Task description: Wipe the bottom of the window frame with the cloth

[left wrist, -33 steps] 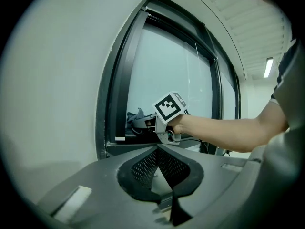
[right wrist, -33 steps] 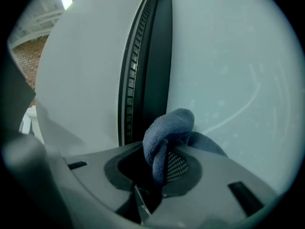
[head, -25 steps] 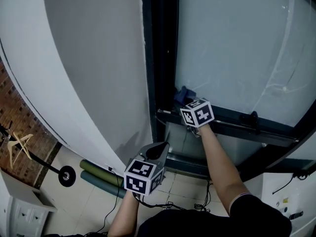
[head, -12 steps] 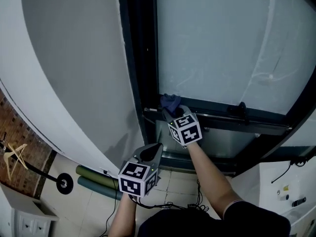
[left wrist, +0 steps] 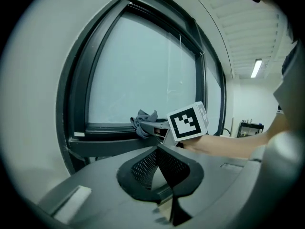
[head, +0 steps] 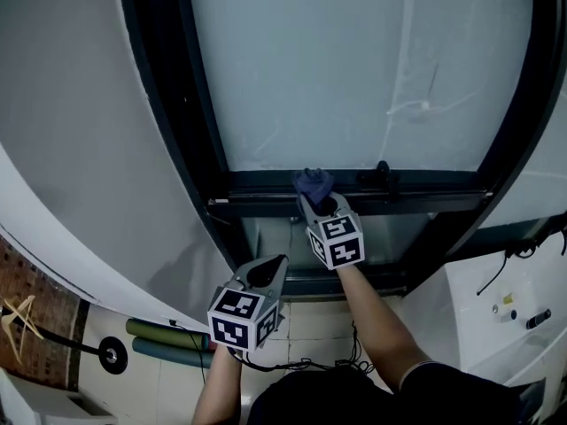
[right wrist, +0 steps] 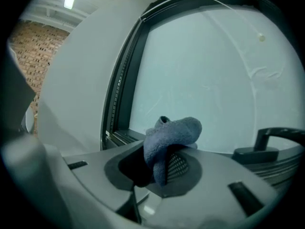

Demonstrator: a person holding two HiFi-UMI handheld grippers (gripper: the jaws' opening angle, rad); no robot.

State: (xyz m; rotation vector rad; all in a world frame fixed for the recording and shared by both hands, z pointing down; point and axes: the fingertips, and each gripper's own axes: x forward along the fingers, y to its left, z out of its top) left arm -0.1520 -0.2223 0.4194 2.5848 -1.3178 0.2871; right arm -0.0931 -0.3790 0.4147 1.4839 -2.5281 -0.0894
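Observation:
A crumpled blue-grey cloth (head: 312, 184) rests against the dark bottom rail of the window frame (head: 257, 182), with my right gripper (head: 316, 204) shut on it. In the right gripper view the cloth (right wrist: 170, 136) bulges up from between the jaws, in front of the pale glass. My left gripper (head: 273, 273) hangs lower and to the left, away from the frame, jaws shut with nothing in them. The left gripper view shows its closed tips (left wrist: 158, 152) below the cloth (left wrist: 143, 123) and the right gripper's marker cube (left wrist: 188, 121).
A black window handle (head: 383, 172) sticks up on the rail just right of the cloth, and shows as a handle (right wrist: 267, 142) at right. Dark upright frame bars (head: 173, 87) flank the pane. Green rolls (head: 168, 343) and cables lie on the tiled floor below.
The right gripper has slid the cloth rightward along the bottom rail, away from the left corner toward the handle. The left gripper has stayed low and shut.

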